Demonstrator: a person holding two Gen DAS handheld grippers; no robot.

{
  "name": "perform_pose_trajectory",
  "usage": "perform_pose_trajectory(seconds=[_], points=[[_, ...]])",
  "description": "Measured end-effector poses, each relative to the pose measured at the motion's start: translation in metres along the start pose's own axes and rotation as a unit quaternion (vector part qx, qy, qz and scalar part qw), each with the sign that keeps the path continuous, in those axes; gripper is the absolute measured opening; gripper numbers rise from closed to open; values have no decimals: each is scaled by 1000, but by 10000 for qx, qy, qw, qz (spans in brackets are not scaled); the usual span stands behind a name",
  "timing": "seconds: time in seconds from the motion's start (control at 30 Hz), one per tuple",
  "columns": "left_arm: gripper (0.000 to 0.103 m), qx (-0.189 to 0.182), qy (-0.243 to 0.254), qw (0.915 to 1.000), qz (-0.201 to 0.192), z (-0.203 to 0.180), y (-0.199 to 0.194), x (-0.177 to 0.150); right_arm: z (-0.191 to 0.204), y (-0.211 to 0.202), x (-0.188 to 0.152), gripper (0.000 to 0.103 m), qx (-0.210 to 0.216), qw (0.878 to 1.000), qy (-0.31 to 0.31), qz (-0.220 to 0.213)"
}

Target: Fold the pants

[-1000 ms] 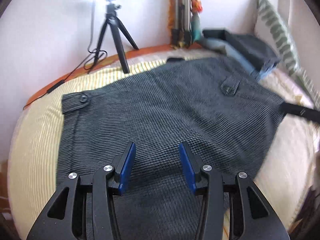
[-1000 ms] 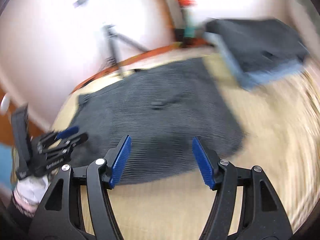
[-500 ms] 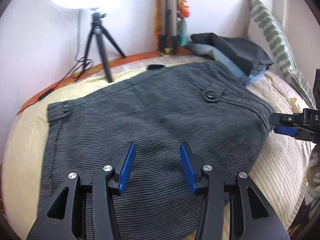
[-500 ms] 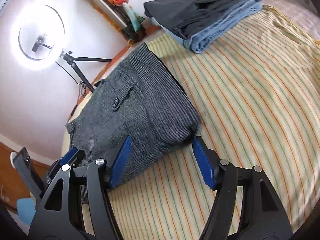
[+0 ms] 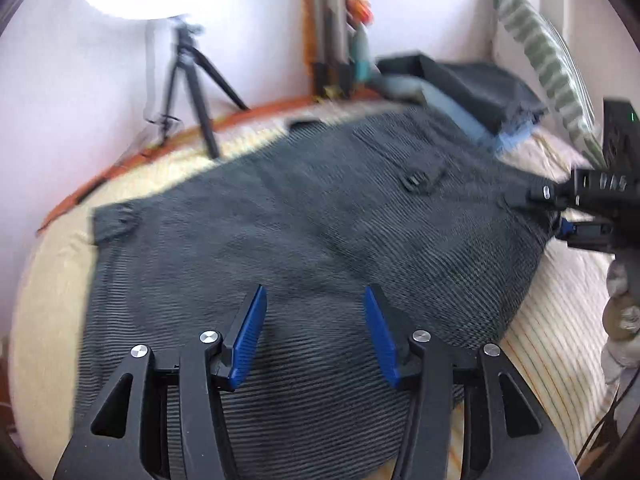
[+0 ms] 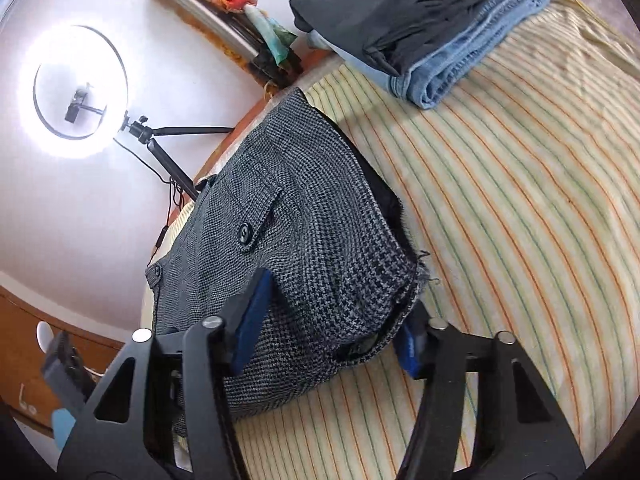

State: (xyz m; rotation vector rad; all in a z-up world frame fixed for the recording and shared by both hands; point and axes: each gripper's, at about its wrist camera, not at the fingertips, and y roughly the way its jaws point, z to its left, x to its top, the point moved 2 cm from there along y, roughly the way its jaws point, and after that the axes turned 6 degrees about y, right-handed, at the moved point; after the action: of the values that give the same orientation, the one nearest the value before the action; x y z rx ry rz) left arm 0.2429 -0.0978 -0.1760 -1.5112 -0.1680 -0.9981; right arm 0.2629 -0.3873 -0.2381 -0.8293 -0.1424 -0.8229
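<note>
Roughly centred on the striped bed sheet (image 6: pixel 520 208): the grey checked pants (image 6: pixel 304 248), lying flat, already doubled over by the look of the layered edge. Button flap pocket facing up.

Right gripper (image 6: pixel 332 320) straddles the near corner of the pants; cloth sits between the blue pads, one pad above the fabric, the other at the sheet side. Jaws look wide and not yet pinched, though the lower pad is partly hidden.

Left gripper (image 5: pixel 316 336) hovers over the middle of the pants, jaws spread, nothing in them.

Handling judgement: woven cloth, medium weight, soft and limp, not slippery. It will sag between two holds, so take both layers at the corners of one edge. Frayed hem threads at the right corner; grip behind them, not on them.

Folded stack of jeans and dark clothes (image 6: pixel 432 28) sits apart, toward the wall.
</note>
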Motion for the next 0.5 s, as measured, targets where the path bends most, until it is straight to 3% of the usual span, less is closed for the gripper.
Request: perform_pose_trajectory(seconds=[0.07,0.17,0.3,0.5], points=[[50,188,-183,9997,-5,14,-4,-4,3,-2,2,32,-27,9999,-147,-22],[50,201,-286,9990,292,23,10,-16,9,-4,4,25,-55,9994,-336,-69],[53,231,-148,9991,316,19,19,-22,26,-10,5,22,-171,9973,-684,-222],[53,71,-510,9984,212,34,-6,-24,68,-28,5,20,-211,9872,-1475,-574]])
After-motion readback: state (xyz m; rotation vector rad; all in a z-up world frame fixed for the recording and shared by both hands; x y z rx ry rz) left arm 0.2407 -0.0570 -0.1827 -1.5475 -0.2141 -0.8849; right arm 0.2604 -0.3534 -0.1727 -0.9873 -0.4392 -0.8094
